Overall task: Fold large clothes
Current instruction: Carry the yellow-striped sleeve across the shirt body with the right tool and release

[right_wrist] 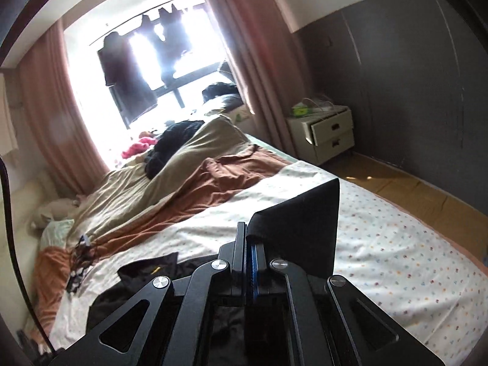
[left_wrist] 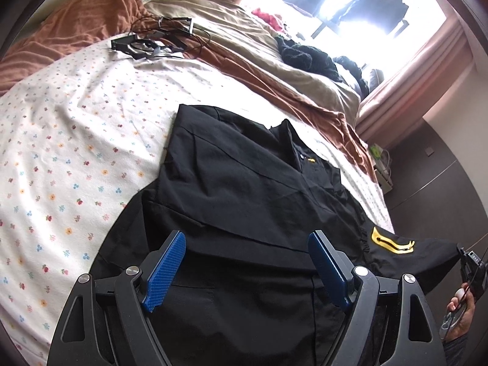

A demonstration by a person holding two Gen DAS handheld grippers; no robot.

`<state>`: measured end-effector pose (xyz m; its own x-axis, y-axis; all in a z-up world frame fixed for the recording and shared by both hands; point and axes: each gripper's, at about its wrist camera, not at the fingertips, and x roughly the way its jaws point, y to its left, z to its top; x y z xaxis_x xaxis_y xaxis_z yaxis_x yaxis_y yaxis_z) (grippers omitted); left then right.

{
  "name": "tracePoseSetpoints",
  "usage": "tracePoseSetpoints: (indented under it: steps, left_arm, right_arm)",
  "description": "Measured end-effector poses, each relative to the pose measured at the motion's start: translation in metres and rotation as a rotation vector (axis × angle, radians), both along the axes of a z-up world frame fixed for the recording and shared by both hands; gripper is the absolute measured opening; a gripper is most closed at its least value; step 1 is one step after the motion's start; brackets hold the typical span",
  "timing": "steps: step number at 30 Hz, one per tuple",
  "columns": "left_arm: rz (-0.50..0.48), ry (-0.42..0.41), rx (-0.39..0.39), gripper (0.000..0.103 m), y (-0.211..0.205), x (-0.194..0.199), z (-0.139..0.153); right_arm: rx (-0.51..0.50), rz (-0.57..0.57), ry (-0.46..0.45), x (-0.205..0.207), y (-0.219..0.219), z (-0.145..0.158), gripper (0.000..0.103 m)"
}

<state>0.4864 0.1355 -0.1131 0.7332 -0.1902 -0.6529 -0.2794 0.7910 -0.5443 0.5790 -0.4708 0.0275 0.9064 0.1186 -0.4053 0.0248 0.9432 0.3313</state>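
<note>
A large black shirt (left_wrist: pixel 244 183) lies spread on the flowered bed sheet (left_wrist: pixel 76 152), collar toward the window. My left gripper (left_wrist: pixel 247 238) hovers over its lower part, blue pads wide open with nothing between them. At the right edge, a sleeve with a yellow emblem (left_wrist: pixel 393 244) is pulled up and out by my right gripper (left_wrist: pixel 463 253), held by a person's hand (left_wrist: pixel 460 314). In the right wrist view, the right gripper (right_wrist: pixel 250 231) is shut on a fold of that black sleeve fabric (right_wrist: pixel 305 213), raised above the sheet (right_wrist: pixel 381 244). The shirt's body (right_wrist: pixel 146 271) lies lower left.
A brown blanket (left_wrist: pixel 91 9) and a beige duvet (left_wrist: pixel 244 36) are bunched along the far side of the bed, with black cables and gear (left_wrist: pixel 152 39) and dark clothes (left_wrist: pixel 308 58) on them. A white nightstand (right_wrist: pixel 329 131) stands by the pink curtain (right_wrist: pixel 250 45); wooden floor (right_wrist: pixel 411 183) runs beside the bed.
</note>
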Motion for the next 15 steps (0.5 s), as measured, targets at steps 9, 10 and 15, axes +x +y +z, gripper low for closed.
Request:
tracePoseSetpoints:
  steps: [9, 10, 15]
  left_arm:
    - [0.025, -0.041, -0.070, 0.083, 0.020, -0.010, 0.006]
    - [0.029, -0.044, -0.077, 0.083, 0.022, -0.011, 0.006]
    - [0.041, -0.033, -0.103, 0.083, 0.025, -0.010, 0.000]
  right_arm:
    - [-0.099, 0.244, 0.016, 0.012, 0.132, -0.012, 0.003]
    - [-0.102, 0.269, 0.024, 0.014, 0.144, -0.019, 0.003]
    - [-0.044, 0.393, 0.091, 0.020, 0.214, -0.071, 0.003]
